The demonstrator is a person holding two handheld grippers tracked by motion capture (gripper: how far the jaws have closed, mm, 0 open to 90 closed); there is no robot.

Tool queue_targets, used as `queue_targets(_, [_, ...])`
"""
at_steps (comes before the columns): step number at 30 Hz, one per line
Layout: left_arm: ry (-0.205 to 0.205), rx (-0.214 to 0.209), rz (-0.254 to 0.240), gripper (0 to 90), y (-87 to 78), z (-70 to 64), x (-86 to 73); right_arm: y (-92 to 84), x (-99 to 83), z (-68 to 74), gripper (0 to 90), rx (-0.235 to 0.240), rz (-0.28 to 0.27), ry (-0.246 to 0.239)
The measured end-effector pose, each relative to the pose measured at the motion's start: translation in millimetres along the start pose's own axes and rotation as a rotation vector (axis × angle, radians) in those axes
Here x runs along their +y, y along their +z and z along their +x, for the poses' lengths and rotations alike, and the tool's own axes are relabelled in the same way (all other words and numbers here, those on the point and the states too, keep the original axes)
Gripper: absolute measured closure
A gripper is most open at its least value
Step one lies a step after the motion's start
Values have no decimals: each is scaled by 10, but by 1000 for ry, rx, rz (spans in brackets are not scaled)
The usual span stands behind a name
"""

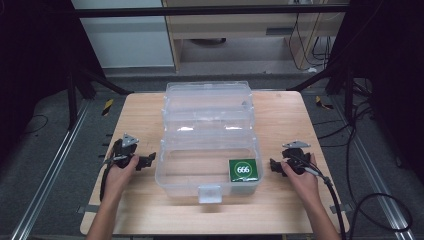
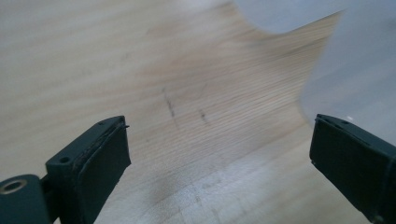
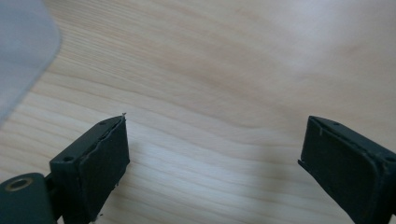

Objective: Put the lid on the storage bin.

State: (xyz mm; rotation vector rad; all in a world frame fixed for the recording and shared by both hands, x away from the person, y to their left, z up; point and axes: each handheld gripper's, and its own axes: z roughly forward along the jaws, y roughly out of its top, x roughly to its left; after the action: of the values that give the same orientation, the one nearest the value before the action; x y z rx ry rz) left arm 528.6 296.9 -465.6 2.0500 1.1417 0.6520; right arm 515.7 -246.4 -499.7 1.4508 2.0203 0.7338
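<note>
Left tongs (image 1: 148, 161) sit low over the worktop (image 1: 280, 120), jaws wide apart, nothing between them. In the left gripper view (image 2: 219, 163) it's bare wood grain in the gap, with a blurred pale corner of the clear plastic box (image 2: 355, 70) off to the far right. The left tongs point toward the box's left wall, just beside it, not touching.

Over on the other side, the right tongs (image 1: 274, 165) are also spread wide and empty. The right gripper view (image 3: 215, 168) has plain wood between the jaws, and a frosted edge of the box (image 3: 23, 51) peeks in at the upper left. These tongs face the box's right wall from close by, with a gap left.

The clear plastic box (image 1: 207, 135) stands in the middle of the worktop, between the two hands, its lid open and leaning back toward the far edge. A green card (image 1: 243, 169) marked 666 lies inside, at the near right corner. A latch (image 1: 209, 193) sits on the near wall.
</note>
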Motion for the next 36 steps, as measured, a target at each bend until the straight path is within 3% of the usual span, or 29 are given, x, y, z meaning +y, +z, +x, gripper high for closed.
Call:
queue_targets(1, [39,-13,5,44,-92,-24,36,-73,36,-3,59,-36,-3,-61])
queue_targets(3, [93,-48,7,57,-292,-51,104,-271,126,-31,68,-45,5,-162])
queue_targets(6, [125,-89,-13,66,-544,-59,198,-623,314,-61,101,-23,13,-254])
queue_targets(7, [125,-121,-18,76,-672,-70,251,-782,437,-49,124,-15,19,-316])
queue_targets(8, [125,-121,-18,76,-672,-70,251,-782,437,-49,124,-15,19,-316])
queue_targets(9, [140,-145,-17,76,-800,-98,306,-956,582,-7,148,-19,10,-373])
queue_targets(10, [140,-145,-17,76,-800,-98,306,-956,582,-7,148,-19,10,-373])
queue_targets(11, [152,-158,-10,75,-881,-138,351,-1120,725,45,174,-20,-10,-414])
queue_targets(14, [152,-190,-4,73,-950,-212,395,-1247,875,84,190,-11,-26,-441])
queue_targets(15, [173,-201,1,68,-1030,-315,443,-1354,1047,132,219,-4,-46,-450])
queue_targets(16, [227,-192,-1,68,-1098,-396,488,-1394,1114,154,226,-4,-63,-465])
queue_targets(17, [252,-192,-10,68,-1149,-462,522,-1462,1226,189,243,3,-83,-492])
queue_targets(18, [252,-192,-10,65,-1149,-462,522,-1462,1226,189,243,3,-83,-492])
queue_targets(21, [296,-243,-16,60,-1222,-635,611,-1577,1477,284,287,29,-110,-550])
queue_targets(23, [329,-260,15,55,-1180,-710,643,-1591,1602,357,340,57,-102,-593])
queue_targets(24, [335,-290,33,53,-1122,-758,661,-1592,1709,422,388,91,-99,-613])
queue_targets(25, [335,-290,33,55,-1122,-758,661,-1592,1709,422,388,91,-99,-613])
queue_targets(28, [373,-314,47,60,-1049,-900,715,-1595,1936,571,489,154,-127,-646])
queue_targets(31, [430,-347,74,57,-1030,-1040,738,-1536,2043,688,540,218,-130,-689])
queue_targets(36, [476,-378,84,56,-1018,-1176,741,-1399,2119,856,599,288,-111,-737])
